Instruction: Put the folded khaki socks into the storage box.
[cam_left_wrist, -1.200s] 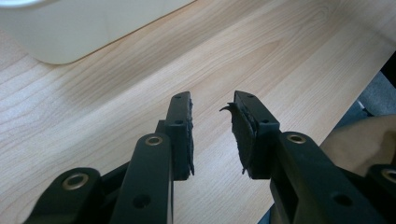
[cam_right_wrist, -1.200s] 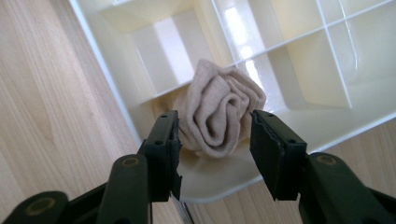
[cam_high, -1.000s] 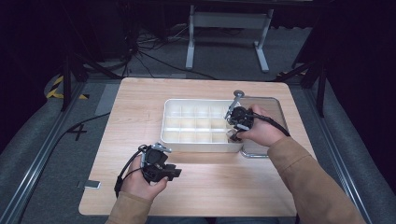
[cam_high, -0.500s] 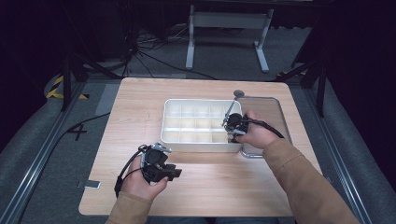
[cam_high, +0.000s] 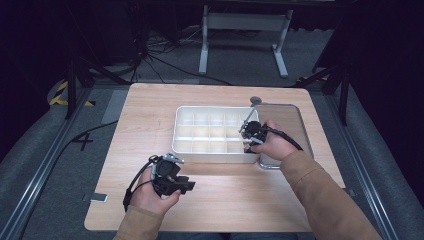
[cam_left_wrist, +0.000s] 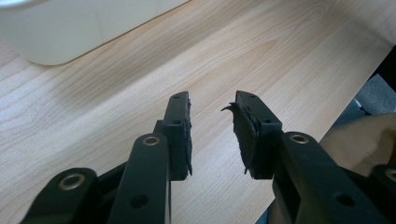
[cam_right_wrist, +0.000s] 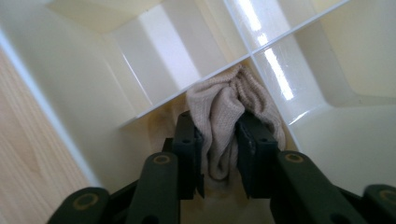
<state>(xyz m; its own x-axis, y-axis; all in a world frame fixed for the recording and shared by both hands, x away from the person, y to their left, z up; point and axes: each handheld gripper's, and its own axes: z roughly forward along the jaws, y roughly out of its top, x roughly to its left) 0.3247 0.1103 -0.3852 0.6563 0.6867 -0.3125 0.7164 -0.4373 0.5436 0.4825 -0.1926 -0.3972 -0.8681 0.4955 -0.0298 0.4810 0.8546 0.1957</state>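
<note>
Table (cam_high: 150, 120): light wood top with rounded corners, carrying everything listed below.

Divided box (cam_high: 200, 150): white plastic, split into many small compartments, standing at the middle of the table, its near wall facing the person's edge. In the left gripper view one rounded corner of it (cam_left_wrist: 70, 32) appeared at the top left.

Metal tray (cam_high: 295, 112): shallow, grey, just beside the box on the side toward the table's right edge, partly covered by the person's right hand.

Left gripper (cam_high: 186, 186): held low over bare wood near the table's near edge, in front of the box's near left corner and apart from it. Jaws stood apart with nothing between them; one pad (cam_left_wrist: 243, 135) looked frayed at its top edge.

Right gripper (cam_high: 246, 143): pointed down into the box at its near right corner. Jaws had just been widening; in the right gripper view the cloth sat between them, with both pads against its sides.

Cloth (cam_right_wrist: 224, 112): small, beige, knitted, bunched up, tucked into a compartment at the box's near right corner, pressed against the divider walls where they cross.
</note>
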